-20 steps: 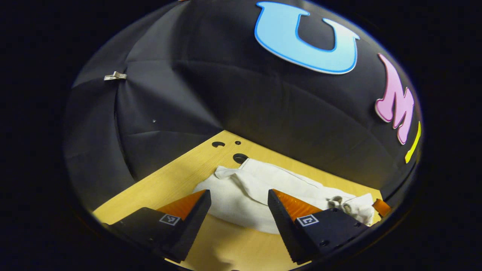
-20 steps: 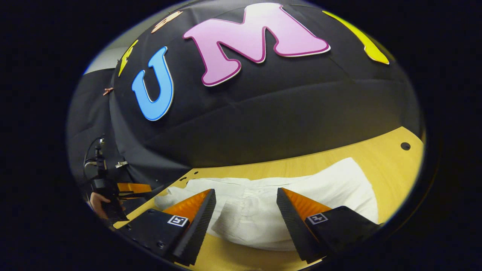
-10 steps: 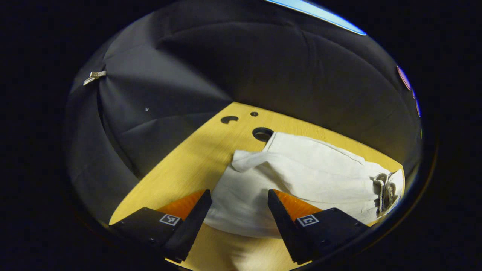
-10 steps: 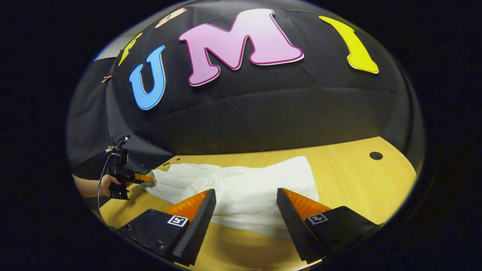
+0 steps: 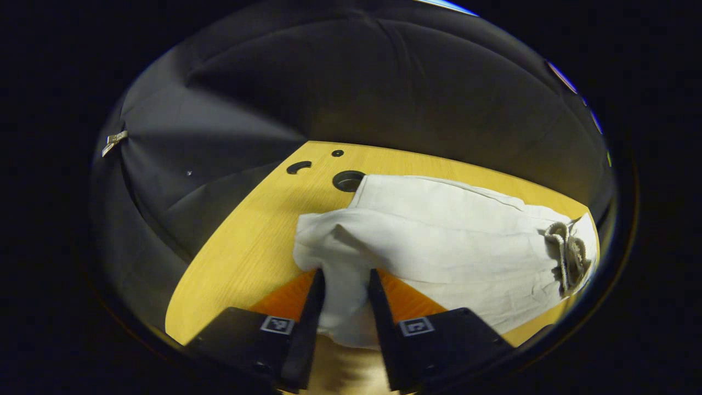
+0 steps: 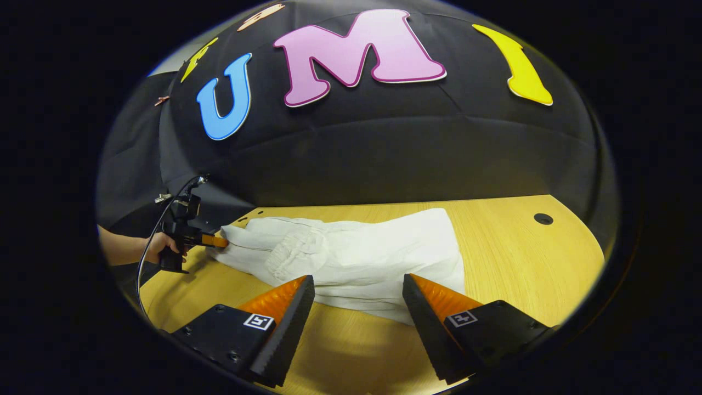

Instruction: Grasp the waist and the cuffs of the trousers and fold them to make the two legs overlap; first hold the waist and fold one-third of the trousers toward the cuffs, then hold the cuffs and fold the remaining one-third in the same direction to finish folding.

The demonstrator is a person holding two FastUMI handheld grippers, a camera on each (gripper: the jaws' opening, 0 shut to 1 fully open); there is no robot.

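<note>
In the left gripper view we see our left tool (image 5: 344, 280) low over the wooden tabletop (image 5: 247, 241), its two fingers drawn close together and pinching a bunched fold of the white trousers (image 5: 439, 236) between them; cloth fills the narrow gap and spills out at 6 o'clock beneath the fingers. From that pinch the trousers spread across the tabletop toward 2 o'clock, where a knotted drawstring (image 5: 567, 249) lies on the fabric near the edge of the view. A corner of the garment at 12 o'clock touches a round hole (image 5: 346, 180) in the tabletop, with a curved slot (image 5: 299, 167) and a small hole (image 5: 337, 153) just beside it toward 11 o'clock. A metal clip (image 5: 112, 141) sits on the black cloth wall at 9 o'clock. In the right gripper view our right tool (image 6: 357, 293) stands released, fingers spread wide with the near edge of the trousers (image 6: 356, 258) showing between their tips, and we cannot tell whether they touch the cloth. There the garment lies flat across the tabletop (image 6: 521, 258), with a gathered, elastic-looking band toward 9 o'clock. At the far 9 o'clock end our left tool (image 6: 211, 240) meets the cloth, held by a hand (image 6: 159, 247) with a cable looping above it. A small hole (image 6: 543, 219) lies in the bare tabletop at 2 o'clock, well apart from the trousers.
</note>
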